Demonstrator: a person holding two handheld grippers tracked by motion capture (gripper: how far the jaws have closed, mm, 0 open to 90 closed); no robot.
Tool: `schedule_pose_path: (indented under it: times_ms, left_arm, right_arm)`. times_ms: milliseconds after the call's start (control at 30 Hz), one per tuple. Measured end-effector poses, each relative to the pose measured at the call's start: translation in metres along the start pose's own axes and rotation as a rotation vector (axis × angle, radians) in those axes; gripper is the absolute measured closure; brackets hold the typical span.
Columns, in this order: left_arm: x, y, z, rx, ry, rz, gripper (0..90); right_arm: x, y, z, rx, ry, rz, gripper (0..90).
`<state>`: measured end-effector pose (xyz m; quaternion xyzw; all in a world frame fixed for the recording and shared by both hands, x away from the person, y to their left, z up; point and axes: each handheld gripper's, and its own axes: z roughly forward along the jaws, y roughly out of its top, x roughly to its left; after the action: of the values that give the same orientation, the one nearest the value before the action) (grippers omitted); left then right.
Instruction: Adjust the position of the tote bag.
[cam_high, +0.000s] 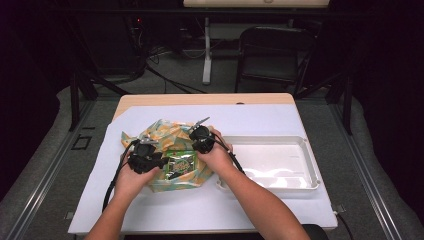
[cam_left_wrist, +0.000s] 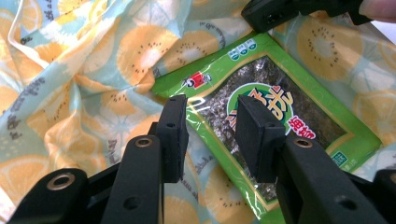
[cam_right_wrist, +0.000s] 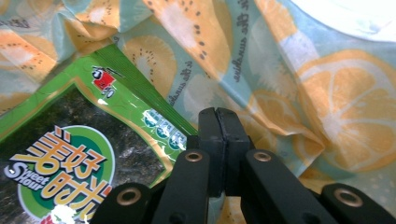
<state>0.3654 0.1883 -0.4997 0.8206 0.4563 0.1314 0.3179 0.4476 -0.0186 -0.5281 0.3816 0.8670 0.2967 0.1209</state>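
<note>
Flat green foil seaweed-snack packet on soft citrus-print fabric bag: light, slick, crinkly, best pinched at sealed edge; left gripper half-open astride it, right gripper closed, seemingly pinching fabric.
</note>
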Motion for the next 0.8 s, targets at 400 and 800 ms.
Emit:
schedule_pose_path:
  times_ms: [400, 800]
  left_arm:
    - [-0.010, -0.003, 0.004, 0.019, -0.015, 0.023, 64.1]
    - [-0.013, -0.002, 0.003, 0.009, -0.023, 0.033, 65.5]
  right_arm:
    - [-0.010, -0.003, 0.007, 0.041, -0.007, 0.038, 88.6]
    - [-0.013, -0.004, 0.012, 0.050, -0.007, 0.058, 87.3]
